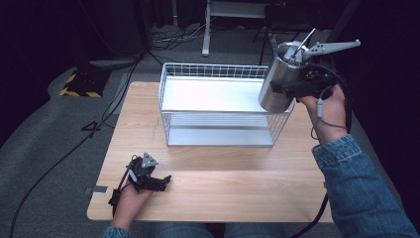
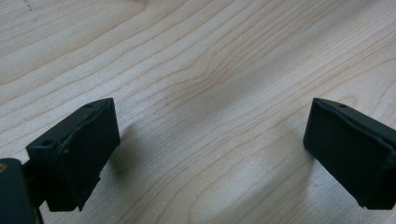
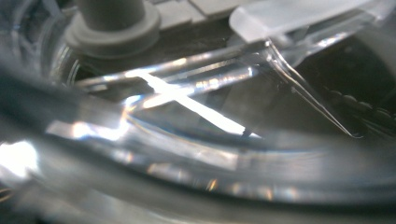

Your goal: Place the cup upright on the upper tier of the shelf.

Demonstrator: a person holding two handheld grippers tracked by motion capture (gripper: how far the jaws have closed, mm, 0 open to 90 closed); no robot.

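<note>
A shiny steel cylindrical cup hangs tilted in the air over the right end of a white wire basket. My right gripper is shut on the cup's side. A thin metal rod sticks out of its mouth. In the right gripper view the cup's gleaming rim is very close and blurred, and the jaws are hidden. My left gripper rests low on the wooden table at the front left. It is open, and its black fingers stand wide apart over bare wood, holding nothing.
The basket stands at the middle back of the table, its white floor bare. Past the table's far edge, grey carpet carries loose cables, a white desk leg and a yellow-and-black striped block.
</note>
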